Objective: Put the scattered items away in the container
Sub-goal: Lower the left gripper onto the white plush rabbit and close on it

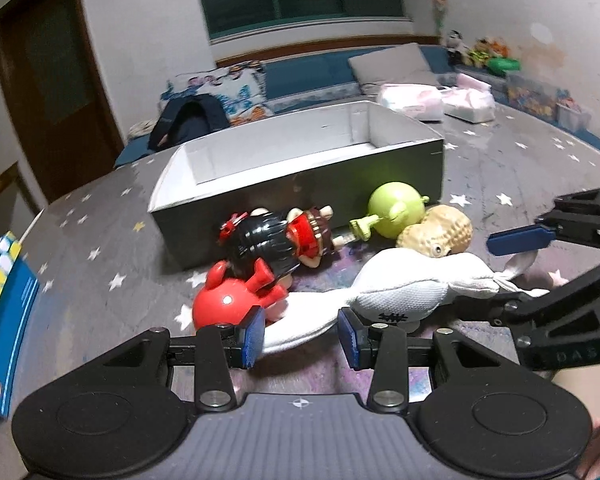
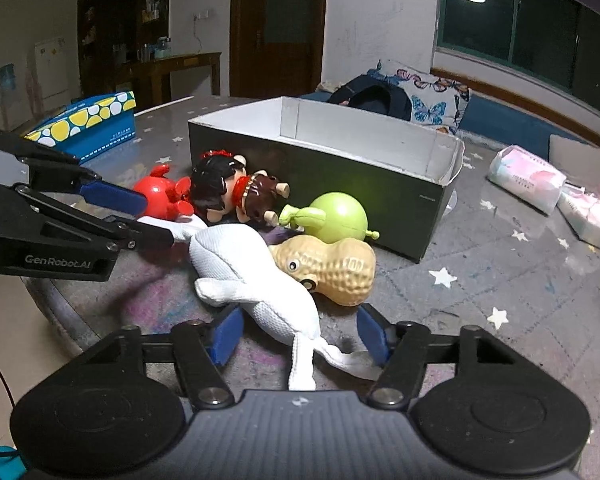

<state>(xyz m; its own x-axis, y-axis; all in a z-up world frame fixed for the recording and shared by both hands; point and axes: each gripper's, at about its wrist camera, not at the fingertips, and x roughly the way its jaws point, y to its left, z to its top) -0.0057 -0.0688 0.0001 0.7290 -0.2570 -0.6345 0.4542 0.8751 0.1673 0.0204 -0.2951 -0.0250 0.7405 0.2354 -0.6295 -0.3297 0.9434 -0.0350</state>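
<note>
Cloth doll [image 2: 256, 280], white and limp, lies on the counter [image 2: 500, 272] between both your tongs; it looks light and will likely sag, so take it by the plump body, not a thin limb. Your right tongs [image 2: 300, 334] stand spread astride its lower end, your left tongs [image 1: 300, 334] spread around its other end, neither pinching. Beyond the tips sit the hard peanut toy [image 2: 332, 268], green ball [image 2: 340, 218] and empty box [image 2: 380, 160].

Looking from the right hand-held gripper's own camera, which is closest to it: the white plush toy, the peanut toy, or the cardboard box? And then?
1. White plush toy, lying between its fingers.
2. Peanut toy, just beyond, slightly right.
3. Cardboard box, farthest, behind the toys.
</note>
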